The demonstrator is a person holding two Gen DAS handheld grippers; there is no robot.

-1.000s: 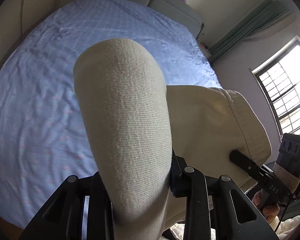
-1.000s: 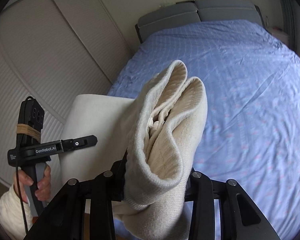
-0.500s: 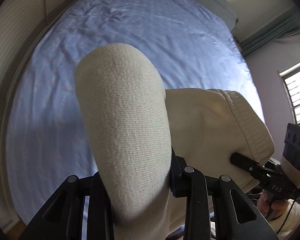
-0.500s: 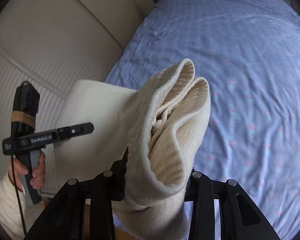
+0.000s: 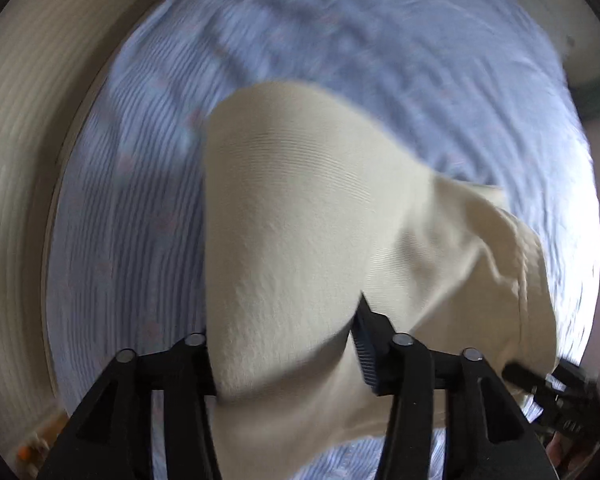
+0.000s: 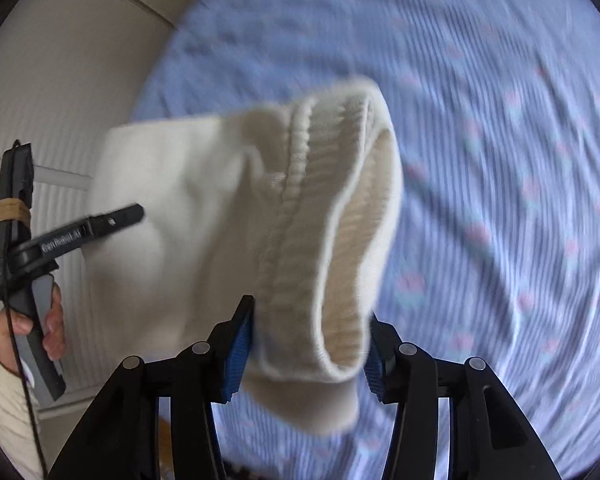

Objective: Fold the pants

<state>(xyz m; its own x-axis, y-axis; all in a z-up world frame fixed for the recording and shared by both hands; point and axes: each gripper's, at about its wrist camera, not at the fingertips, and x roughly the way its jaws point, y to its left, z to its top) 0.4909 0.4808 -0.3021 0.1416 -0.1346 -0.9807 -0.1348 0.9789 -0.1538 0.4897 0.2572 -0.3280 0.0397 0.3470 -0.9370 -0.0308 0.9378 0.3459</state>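
Blue-sheeted bed fills the background; cream knit pants are slung between left gripper and right gripper, fingers opening, apparently for release onto it at twelve o'clock.

Left gripper, jaws opening, cream pants between them; blue sheet from nine to three o'clock.

A wide bed under a wrinkled pale-blue sheet with small pink and teal motifs fills both views, blurred. Beside it stands a cream ribbed panelled wall. Daylight brightens the sheet's far edge in the left view.
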